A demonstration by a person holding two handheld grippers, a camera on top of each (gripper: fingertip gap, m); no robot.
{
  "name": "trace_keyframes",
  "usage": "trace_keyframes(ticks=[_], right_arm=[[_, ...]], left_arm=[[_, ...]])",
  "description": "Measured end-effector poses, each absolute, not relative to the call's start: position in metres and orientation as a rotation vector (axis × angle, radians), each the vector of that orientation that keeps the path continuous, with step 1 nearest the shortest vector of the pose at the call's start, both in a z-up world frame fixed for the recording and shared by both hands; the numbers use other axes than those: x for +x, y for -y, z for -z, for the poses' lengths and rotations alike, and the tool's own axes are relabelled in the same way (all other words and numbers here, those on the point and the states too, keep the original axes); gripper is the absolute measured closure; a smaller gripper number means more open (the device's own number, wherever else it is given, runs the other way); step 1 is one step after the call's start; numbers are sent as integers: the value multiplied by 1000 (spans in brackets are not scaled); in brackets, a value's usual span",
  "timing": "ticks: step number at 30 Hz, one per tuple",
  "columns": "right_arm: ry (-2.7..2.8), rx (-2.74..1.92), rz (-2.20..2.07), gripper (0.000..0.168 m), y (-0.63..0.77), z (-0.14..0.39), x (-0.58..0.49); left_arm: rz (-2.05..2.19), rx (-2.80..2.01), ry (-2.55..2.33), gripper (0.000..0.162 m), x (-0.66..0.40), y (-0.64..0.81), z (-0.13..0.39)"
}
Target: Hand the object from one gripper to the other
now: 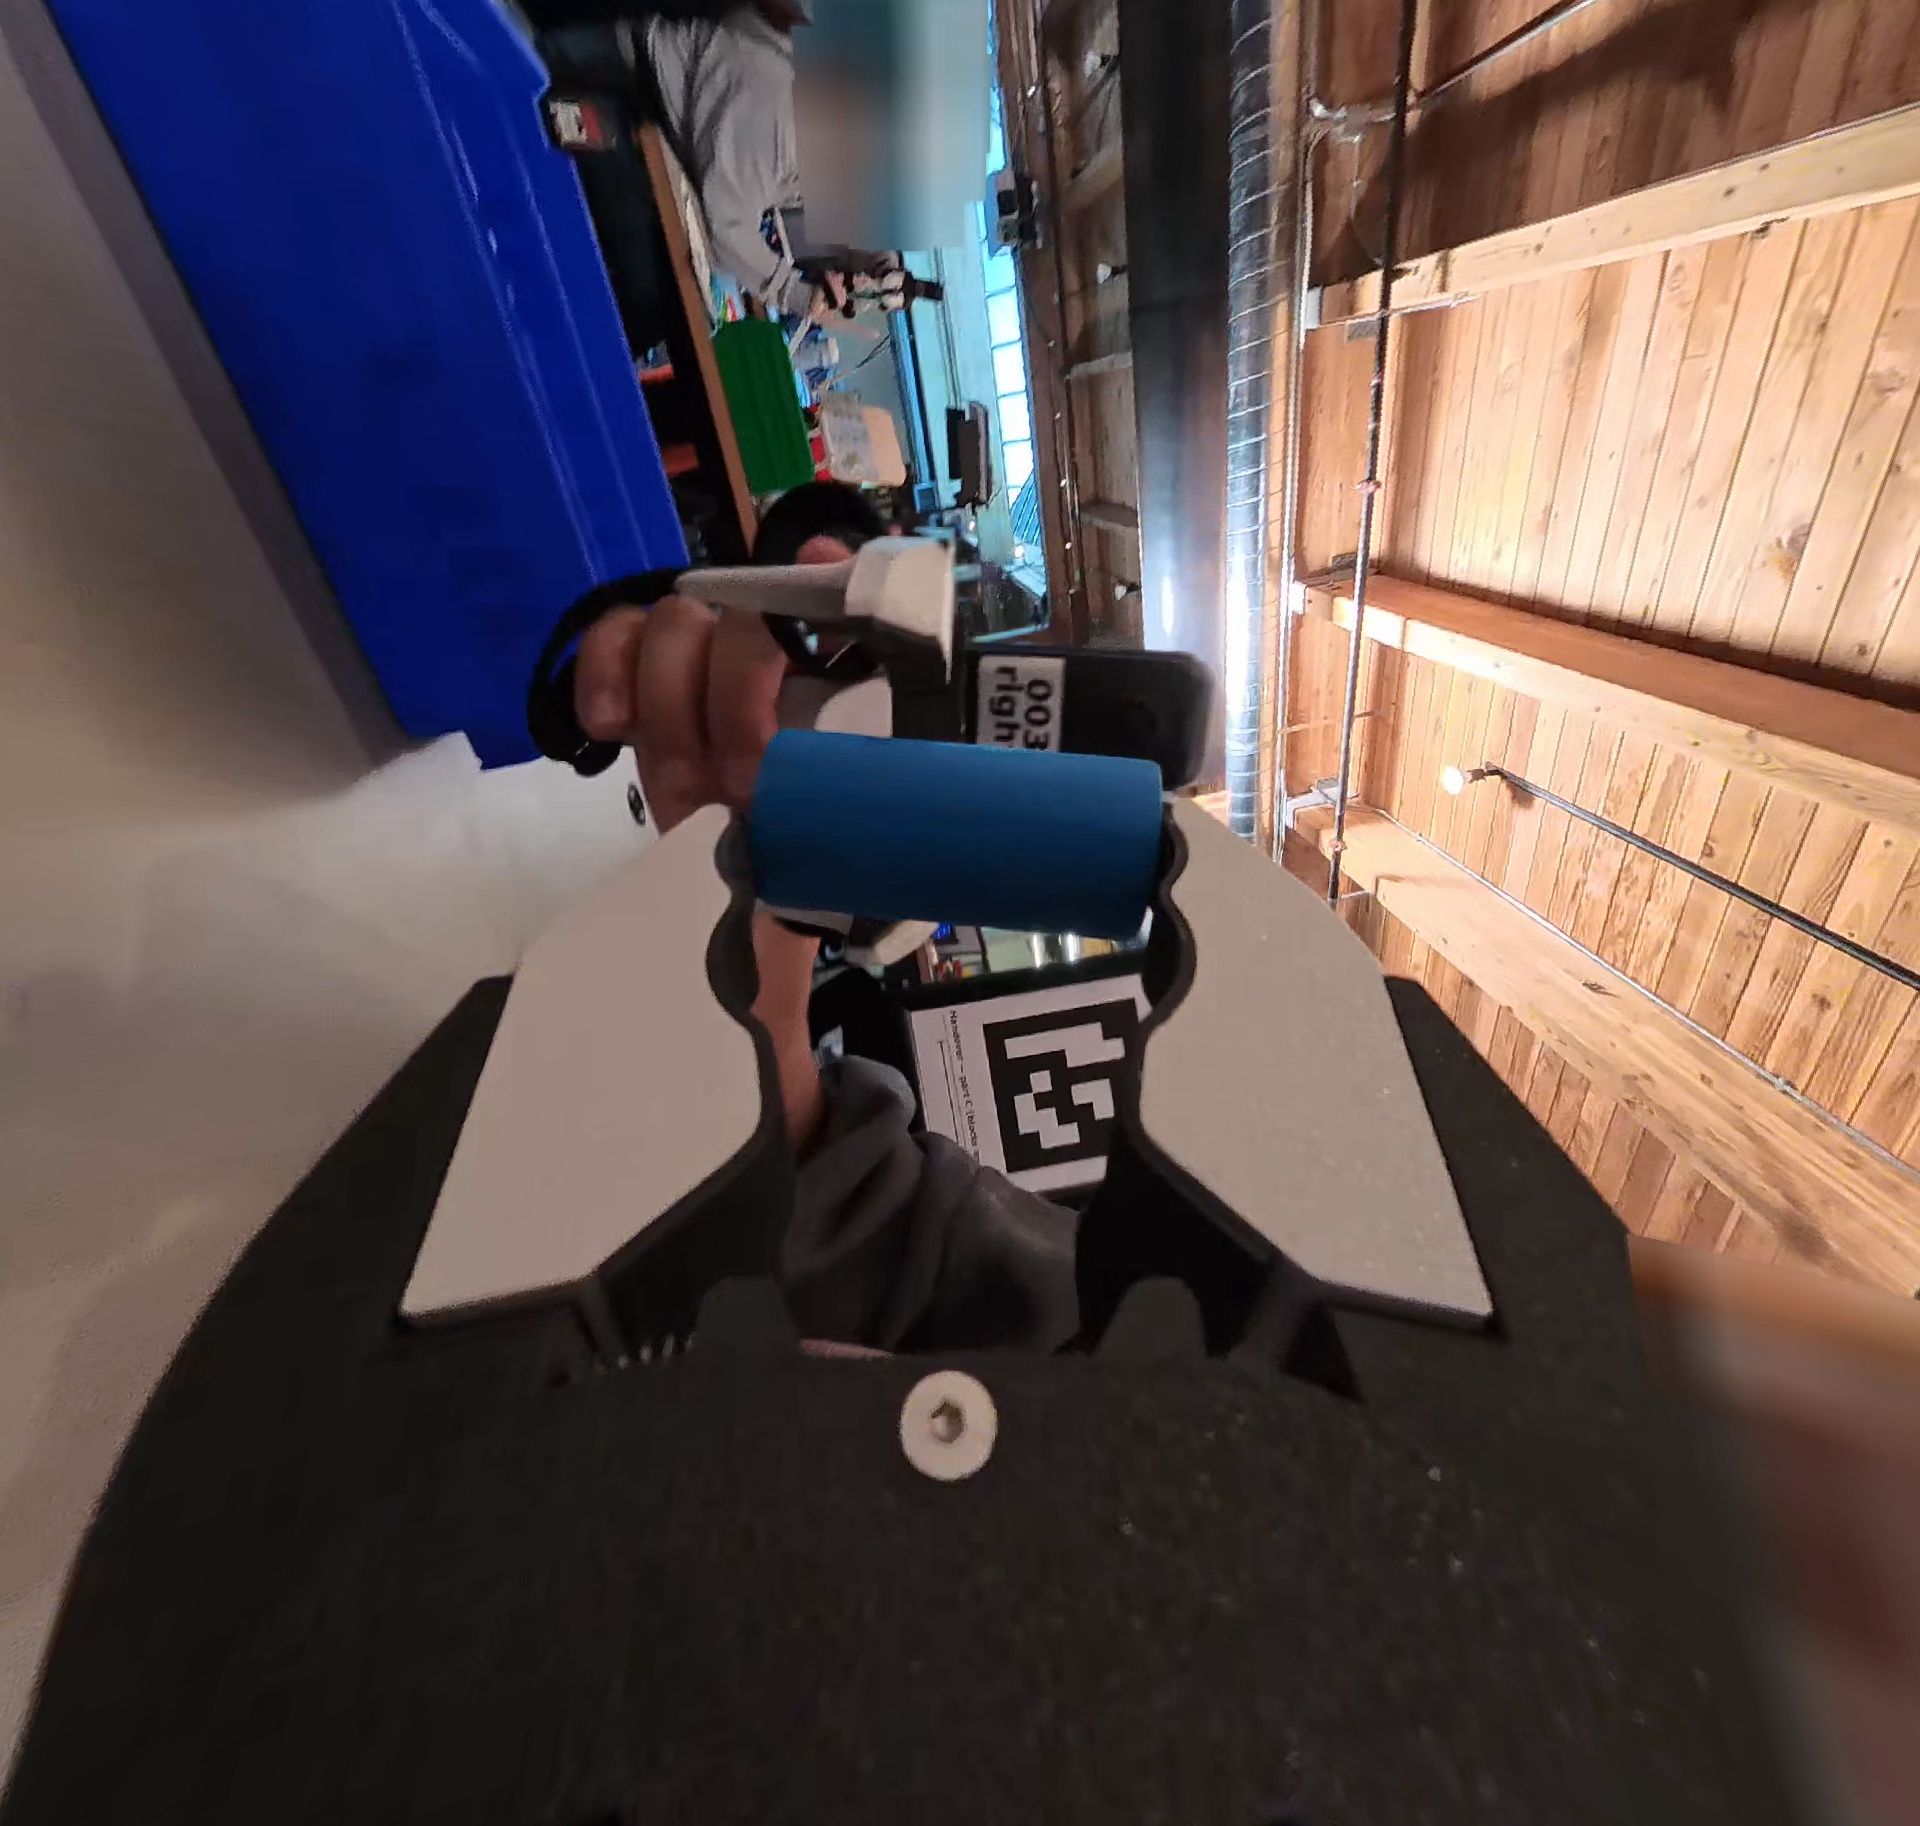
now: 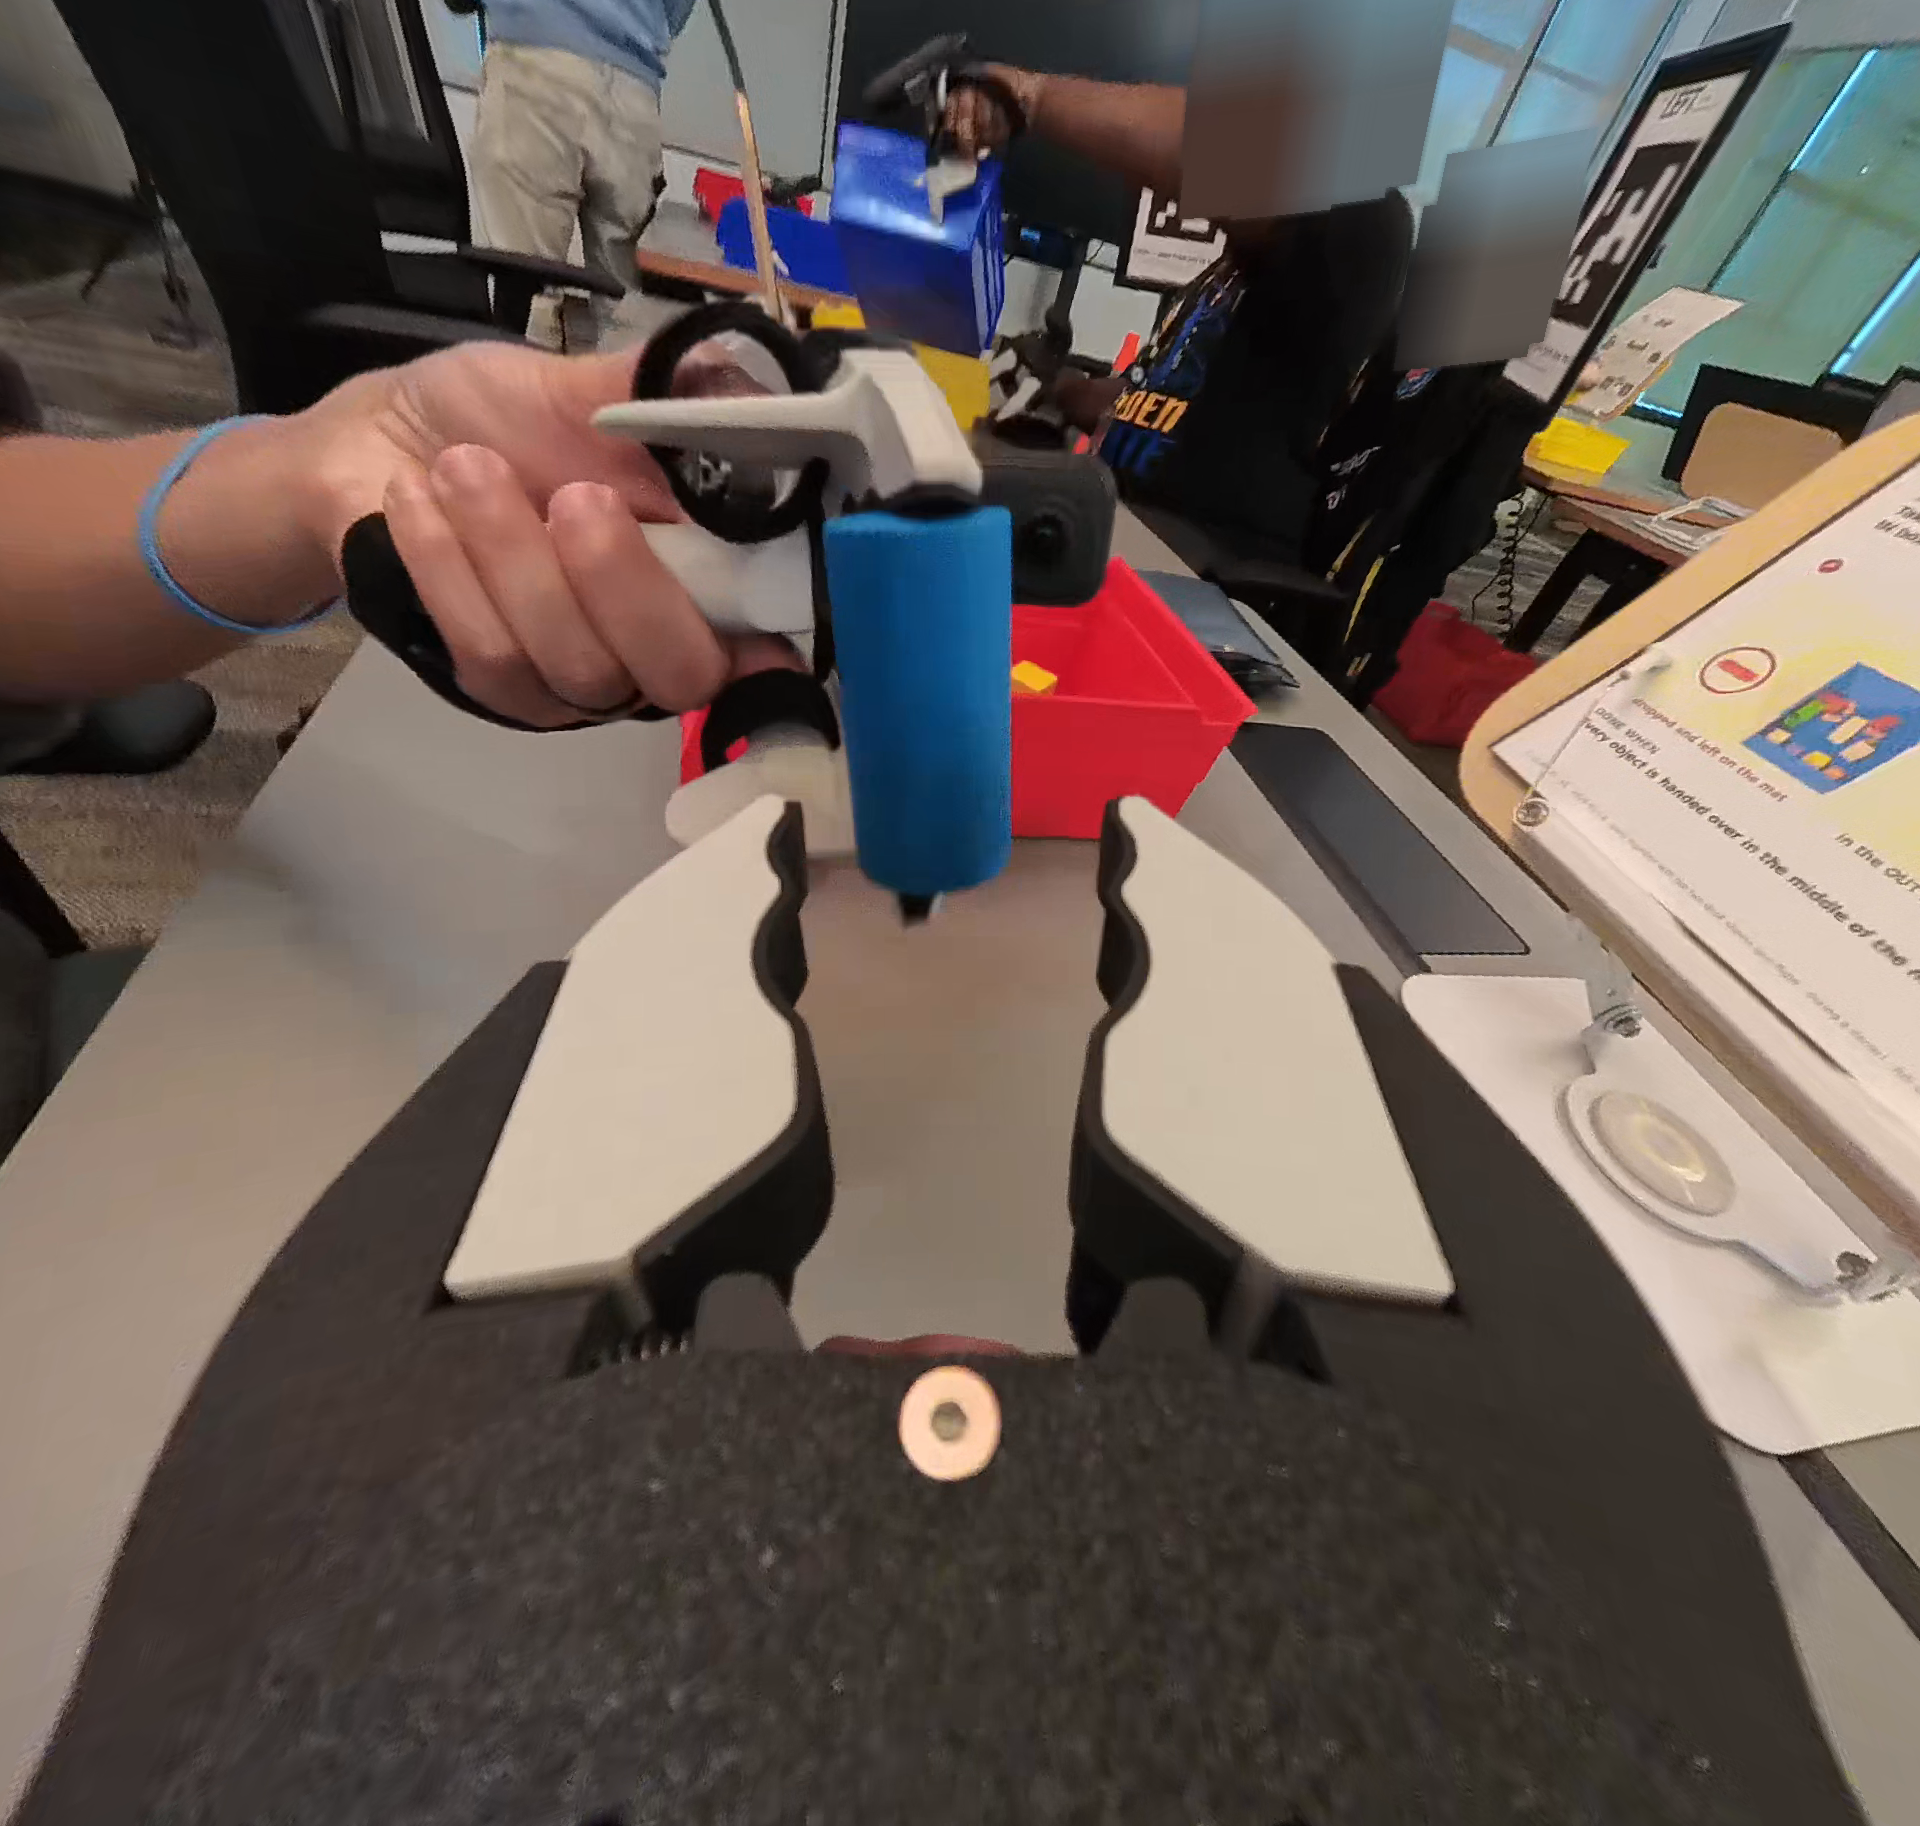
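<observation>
Foam, by the look of it: a matte blue cylinder (image 1: 956,841), smooth-sided and flat-ended. Where does it sit in the left wrist view?

Crosswise between the tips of the left claw (image 1: 951,872). The claw is clenched on it end to end, one wavy black rubber pad against each flat face. The fingers are pale grey plates on a grainy black body.

Anything behind it?

A hand (image 1: 675,706) in a black strap, wrapped round a white plastic handle. Past that are a glossy blue bin (image 1: 343,322), a sheet with a black-and-white square marker (image 1: 1049,1080), and a ceiling of knotty wooden planks (image 1: 1662,529). This view is turned on its side.

And the right wrist view?

The cylinder stands upright in the air above the grey counter (image 2: 364,893), pinched top and bottom by the left claw's white fingers. The right claw (image 2: 953,820) is released. Its two grey plates are spread wide, one tip on each side of the cylinder's lower end, with a clear gap on both sides. I cannot tell whether the foam is level with those tips or just beyond them.

What lies around it?

A red plastic bin (image 2: 1132,706) with straight walls sits on the counter behind, with a small yellow block (image 2: 1034,677) inside. On the right, a tilted wooden board carries a printed sheet (image 2: 1766,737).
</observation>
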State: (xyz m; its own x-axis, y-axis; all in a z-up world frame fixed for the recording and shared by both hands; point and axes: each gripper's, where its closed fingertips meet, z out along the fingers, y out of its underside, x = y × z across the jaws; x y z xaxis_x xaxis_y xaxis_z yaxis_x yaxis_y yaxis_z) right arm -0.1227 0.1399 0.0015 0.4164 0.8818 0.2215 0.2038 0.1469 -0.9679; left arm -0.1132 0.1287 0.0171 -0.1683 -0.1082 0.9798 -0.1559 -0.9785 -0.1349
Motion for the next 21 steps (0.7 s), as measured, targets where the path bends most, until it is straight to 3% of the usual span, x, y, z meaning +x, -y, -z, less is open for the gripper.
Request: trace_keyframes(ticks=[3, 5, 10, 13, 17, 21], right_arm=[[1084, -1358, -656, 118, -137, 1, -126], [1103, -1336, -692, 137, -130, 1, -127], [1094, -1335, -638, 137, -128, -1, -123], [1067, -1322, -613, 137, -128, -12, -113], [923, -1370, -524, 137, -139, -43, -59], [554, -1494, -457, 137, -157, -70, 47]], left_arm=[[-2316, 2008, 319, 90, -104, -123, -8], [-2303, 1999, 316, 90, -101, -121, -4], [-2309, 1981, 388, 90, -100, -117, -6], [-2288, 2138, 564, 77, -112, -123, -5], [-2345, 2373, 620, 85, -141, -141, -8], [-2199, 2760, 874, 91, -164, -136, 29]])
